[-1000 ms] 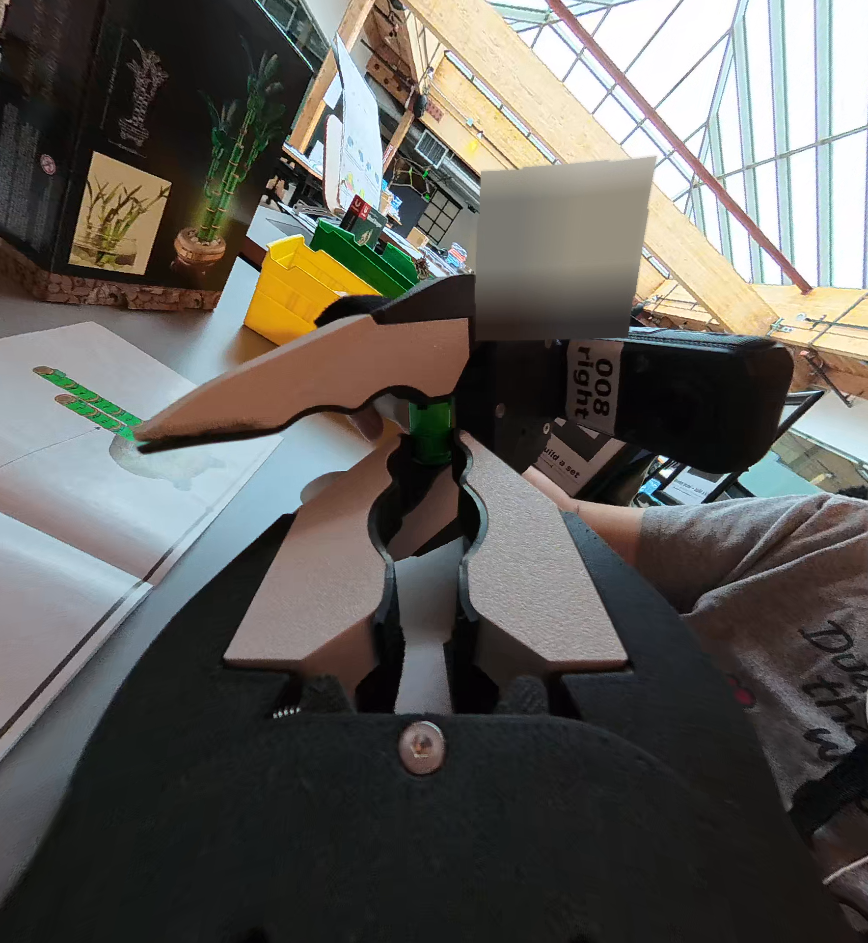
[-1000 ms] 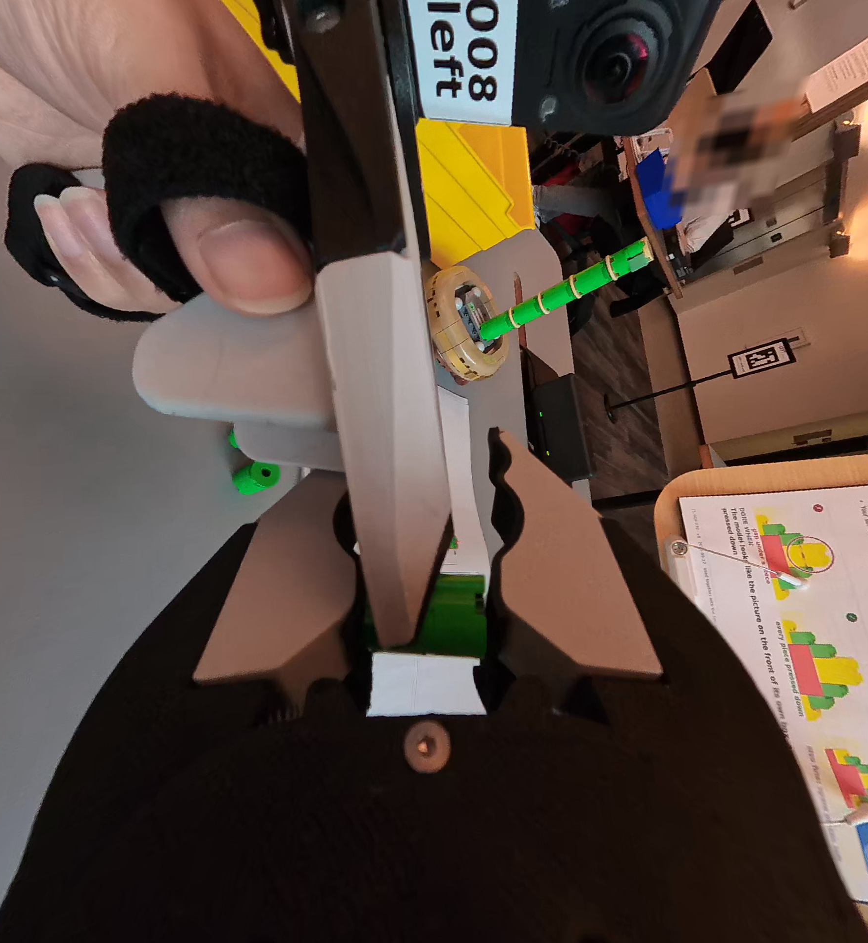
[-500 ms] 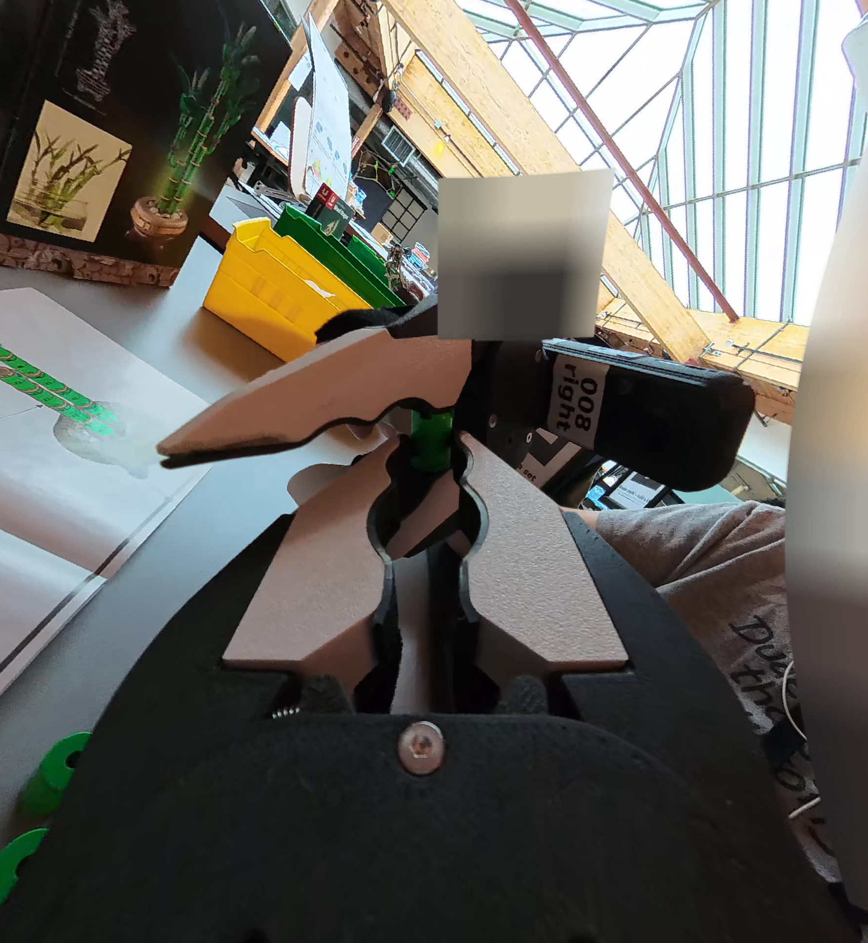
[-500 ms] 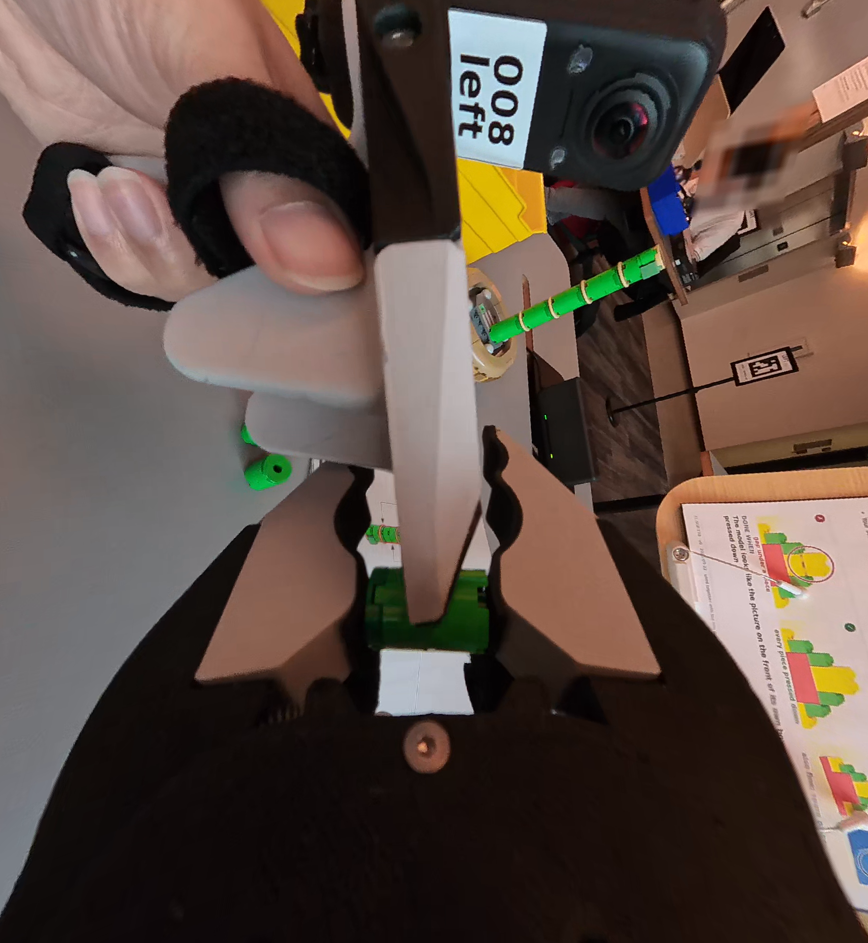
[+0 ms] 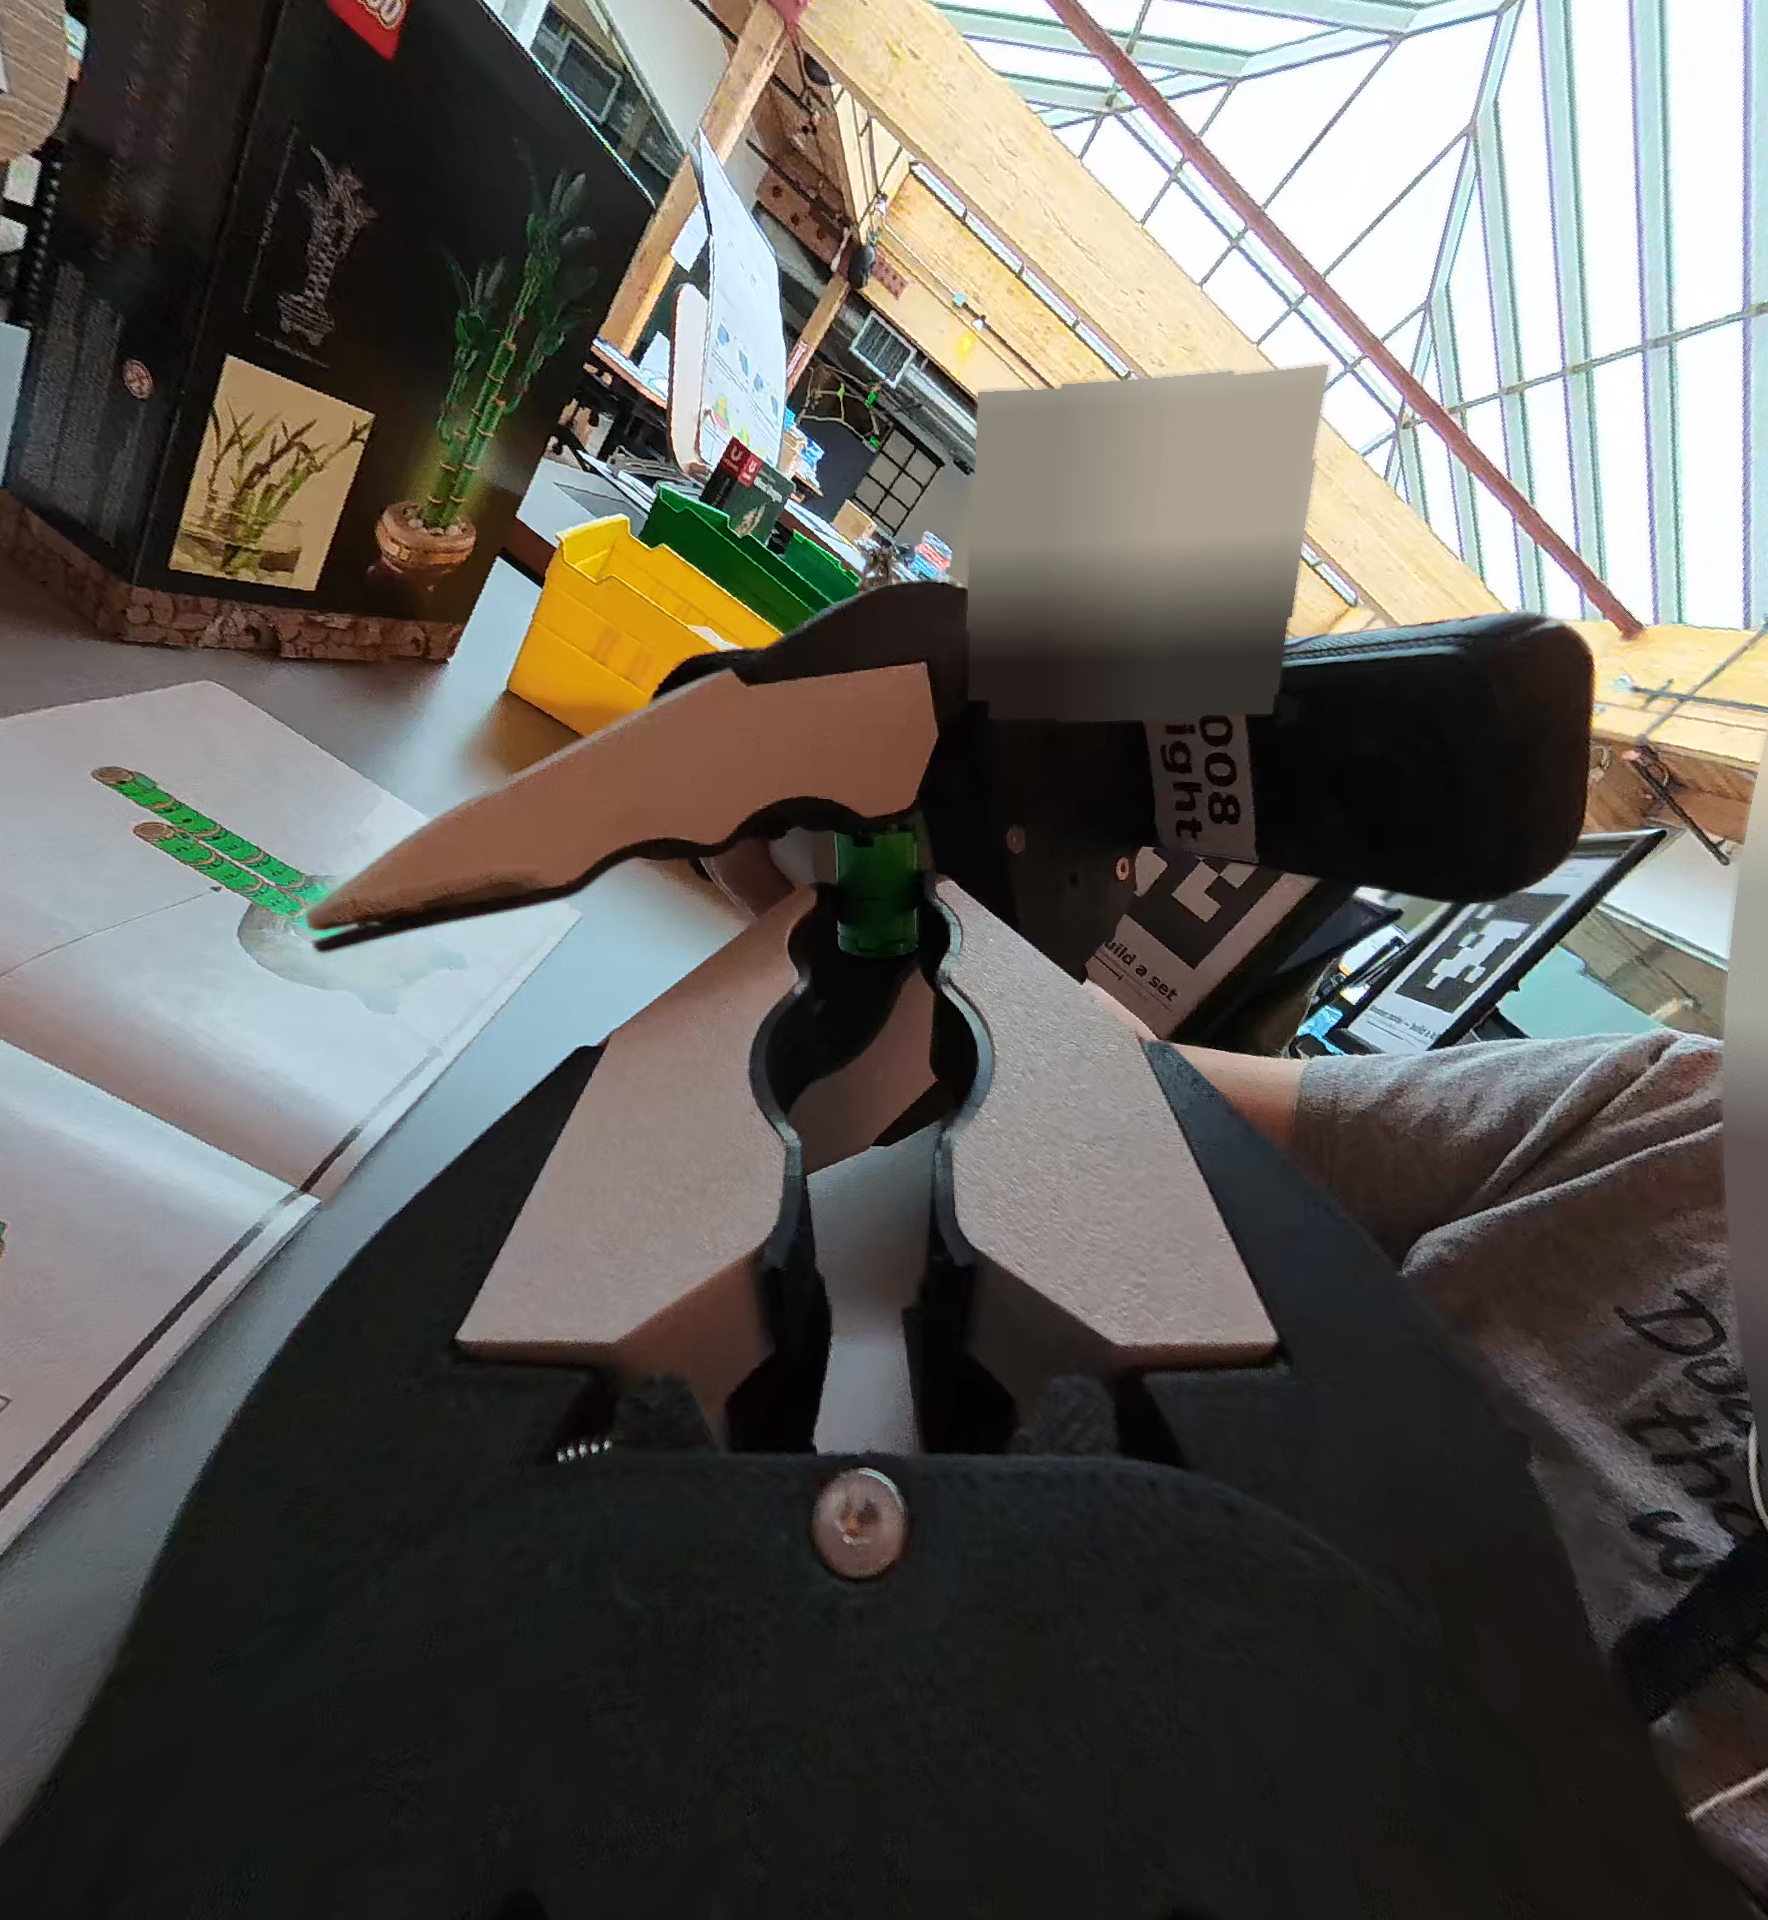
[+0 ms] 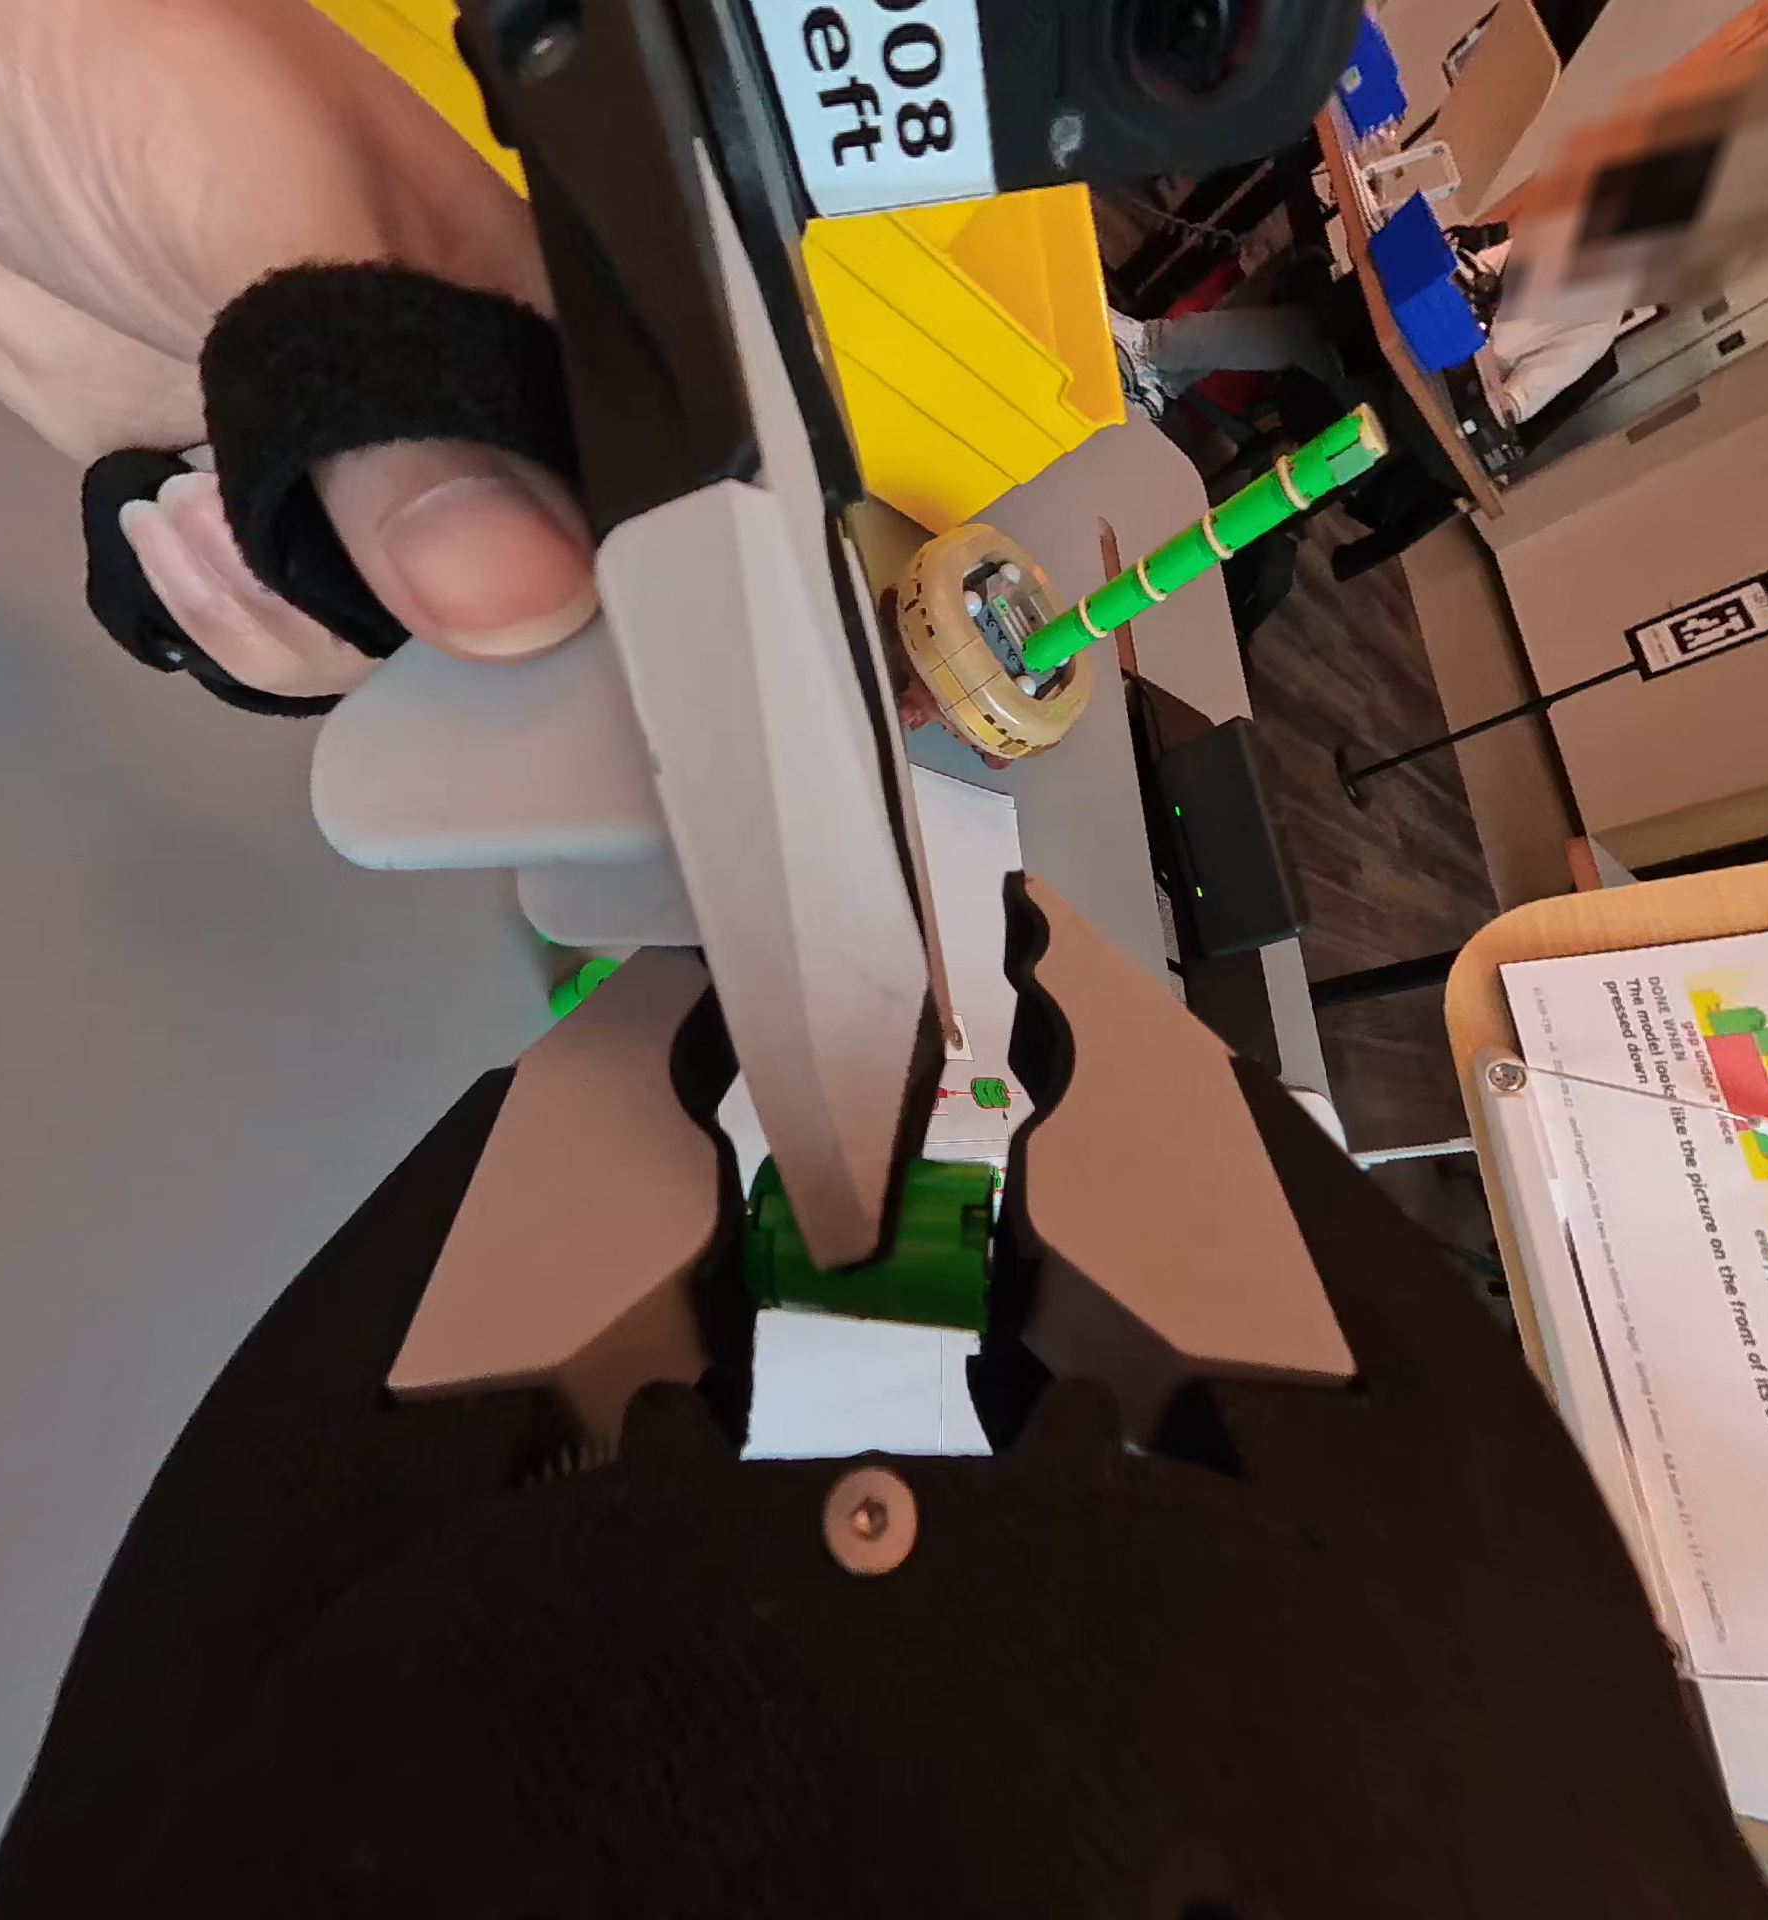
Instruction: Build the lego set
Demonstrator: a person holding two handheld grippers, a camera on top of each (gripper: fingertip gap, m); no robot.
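A small green round lego piece [image 5: 878, 899] sits between the tips of my left gripper [image 5: 878, 925], which is shut on it. The right gripper's finger [image 5: 631, 790] crosses above it. In the right wrist view the green piece [image 6: 921, 1262] lies deep between the jaws of my right gripper [image 6: 859, 945], pinched from both sides. The left gripper's fingers [image 6: 797, 935] come down from above onto it. A tan pot base [image 6: 994, 649] with a green bamboo stalk [image 6: 1171, 566] stands farther off on the table.
An open instruction booklet [image 5: 132, 987] lies at left. The set's dark box [image 5: 288, 312], a yellow bin [image 5: 620, 644] and a green bin [image 5: 734, 561] stand behind. A loose green piece [image 6: 579, 987] lies on the table. A printed sheet [image 6: 1690, 1299] lies at right. Some 9 cm of space lies between my two pairs of fingers.
Both grippers have swung together and back, staying on the green piece. The bamboo model has shifted right and lower in the right wrist view. Neither grip has changed.
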